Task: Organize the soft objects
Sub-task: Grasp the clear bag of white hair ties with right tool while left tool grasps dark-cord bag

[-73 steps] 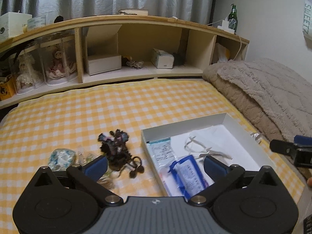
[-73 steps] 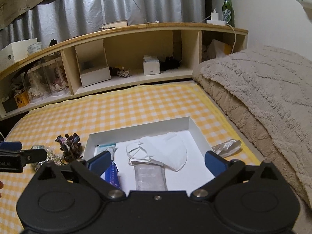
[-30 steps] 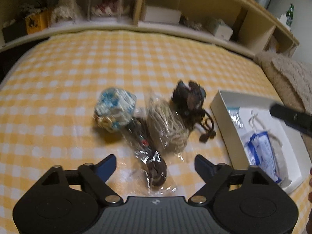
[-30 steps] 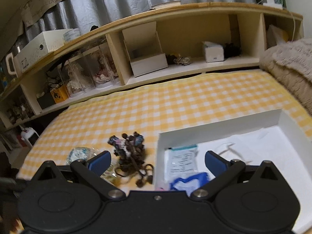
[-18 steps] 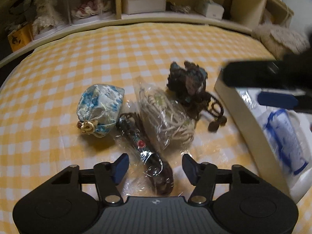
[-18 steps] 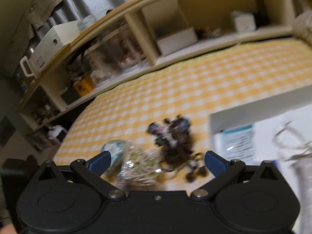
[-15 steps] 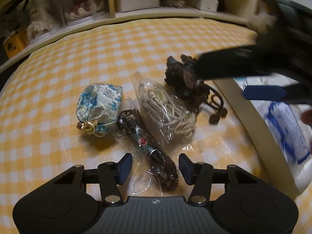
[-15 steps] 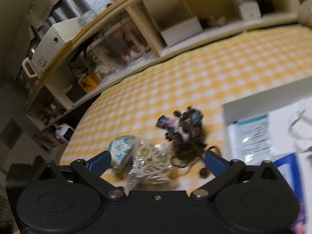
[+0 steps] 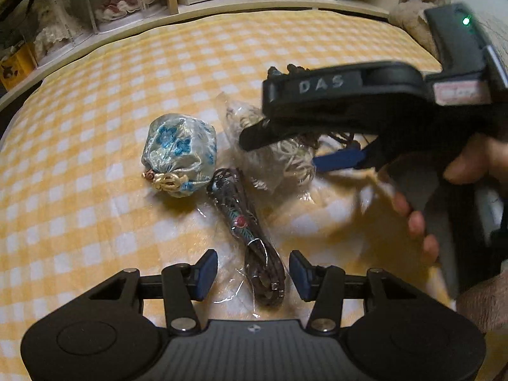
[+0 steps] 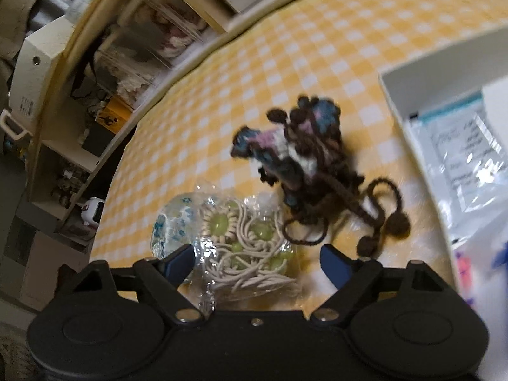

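On the yellow checked bedspread lie a blue-flowered drawstring pouch (image 9: pixel 179 154), a clear bag with a dark brown cord (image 9: pixel 250 235), a clear bag of cream cord with green beads (image 10: pixel 250 254), and a dark knitted yarn piece (image 10: pixel 304 165). My left gripper (image 9: pixel 253 274) is open, its fingers on either side of the brown-cord bag's near end. My right gripper (image 10: pixel 257 258) is open, its fingers straddling the cream-cord bag. In the left wrist view the right gripper (image 9: pixel 285 147) reaches in from the right over that bag (image 9: pixel 285 155).
A white box (image 10: pixel 412 95) holding packets (image 10: pixel 460 158) sits right of the yarn piece. A curved wooden headboard shelf (image 9: pixel 222 3) with boxes and doll cases runs along the far edge. A beige blanket (image 9: pixel 409 19) lies at far right.
Both grippers swung left from the white box to the pile and came down close. The left fingers narrowed around the brown-cord bag; the right gripper reached over the cream-cord bag.
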Available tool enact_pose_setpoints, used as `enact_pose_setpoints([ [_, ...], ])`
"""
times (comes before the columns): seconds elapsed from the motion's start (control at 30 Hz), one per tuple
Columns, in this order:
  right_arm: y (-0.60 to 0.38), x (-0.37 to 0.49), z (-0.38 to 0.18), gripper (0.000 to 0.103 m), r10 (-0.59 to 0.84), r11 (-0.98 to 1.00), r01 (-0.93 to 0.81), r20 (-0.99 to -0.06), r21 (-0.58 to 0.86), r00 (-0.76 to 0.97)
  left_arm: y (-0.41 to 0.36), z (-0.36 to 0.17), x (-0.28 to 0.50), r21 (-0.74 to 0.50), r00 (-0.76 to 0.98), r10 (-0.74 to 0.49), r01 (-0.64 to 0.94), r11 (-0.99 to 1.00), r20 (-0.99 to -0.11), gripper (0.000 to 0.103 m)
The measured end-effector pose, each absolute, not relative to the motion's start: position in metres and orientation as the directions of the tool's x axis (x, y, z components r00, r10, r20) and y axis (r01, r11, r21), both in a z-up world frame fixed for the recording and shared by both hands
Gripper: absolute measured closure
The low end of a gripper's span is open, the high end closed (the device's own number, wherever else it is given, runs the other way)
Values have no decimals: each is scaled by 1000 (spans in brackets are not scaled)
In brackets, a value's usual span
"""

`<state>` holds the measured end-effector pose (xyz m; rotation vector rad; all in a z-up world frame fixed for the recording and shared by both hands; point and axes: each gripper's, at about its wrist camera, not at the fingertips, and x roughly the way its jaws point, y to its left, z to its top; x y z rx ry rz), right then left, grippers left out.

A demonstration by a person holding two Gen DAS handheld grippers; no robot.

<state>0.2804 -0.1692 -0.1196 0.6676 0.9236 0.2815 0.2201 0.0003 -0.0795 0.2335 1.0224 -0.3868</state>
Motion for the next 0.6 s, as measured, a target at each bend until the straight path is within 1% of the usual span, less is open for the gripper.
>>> enact_pose_setpoints([
  [0.03, -168, 282, -123, 17, 509, 755, 61, -641, 653, 574, -1, -81, 221, 5, 465, -207, 415, 910, -861, 51],
  [0.1, -165, 283, -126, 20, 523, 747, 57, -638, 662, 565, -4, -82, 223, -4, 468, -213, 408, 913, -857, 51],
  [0.13, -160, 285, -124, 26, 520, 758, 42, -643, 650, 561, -7, -83, 224, -10, 471, -217, 403, 915, -855, 51],
  [0.17, -157, 285, -123, 30, 521, 770, 22, -648, 637, 556, -9, -85, 227, -18, 474, -221, 396, 918, -852, 51],
  [0.2, -155, 284, -121, 30, 521, 780, 3, -652, 626, 550, -9, -85, 228, -29, 480, -226, 385, 923, -848, 51],
  [0.37, -157, 279, -110, 40, 499, 822, -51, -673, 568, 546, -3, -95, 242, -124, 463, -261, 304, 944, -847, 51],
  [0.57, -172, 268, -90, 46, 471, 861, -125, -680, 493, 563, 4, -96, 247, -185, 453, -283, 249, 951, -845, 50],
  [0.6, -174, 265, -86, 46, 467, 866, -137, -679, 481, 567, 4, -94, 246, -193, 458, -288, 243, 951, -841, 44],
])
